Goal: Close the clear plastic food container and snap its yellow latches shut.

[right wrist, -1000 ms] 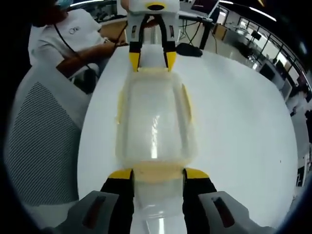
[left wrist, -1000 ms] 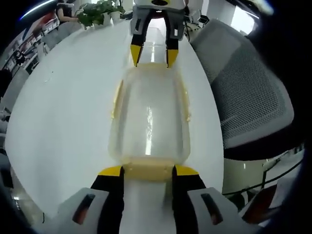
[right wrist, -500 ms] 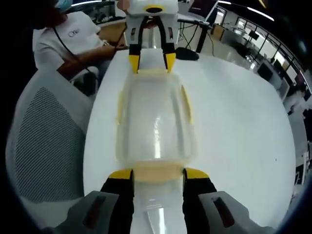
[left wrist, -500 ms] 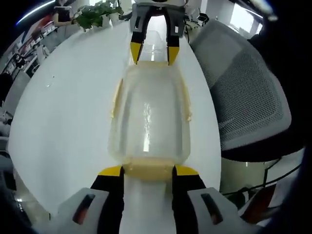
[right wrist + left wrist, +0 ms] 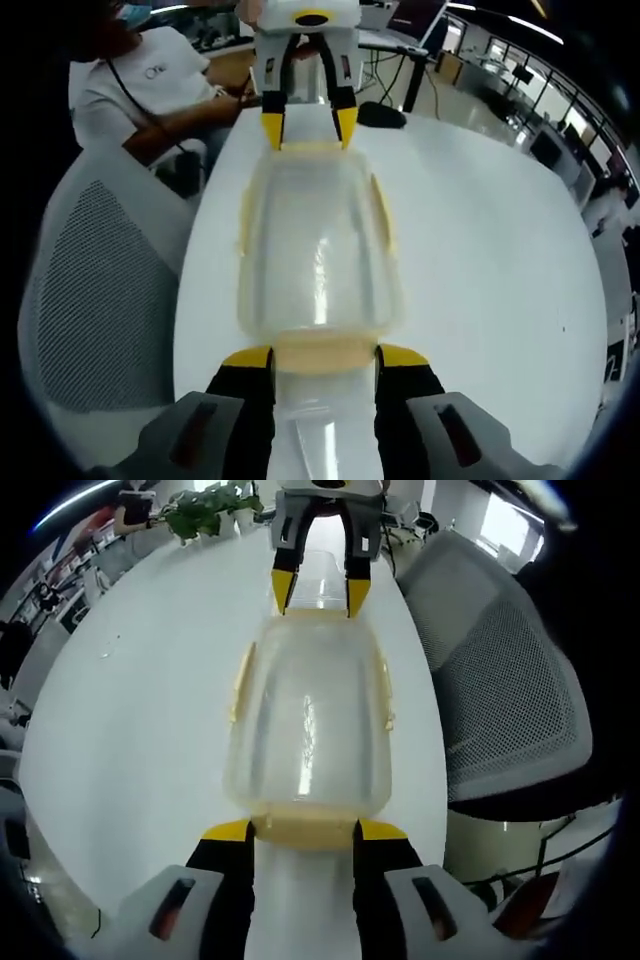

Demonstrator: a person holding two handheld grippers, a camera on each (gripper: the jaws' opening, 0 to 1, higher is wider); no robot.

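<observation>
Clear container (image 5: pixel 305 725) between 2 spread grippers; person's white shirt (image 5: pixel 150 70) in right gripper view.

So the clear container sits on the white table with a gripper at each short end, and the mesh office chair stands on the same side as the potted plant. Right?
Not quite. In the left gripper view the mesh chair is across the white table from the potted plant. The clear container does have the left gripper and right gripper at its short ends.
</observation>
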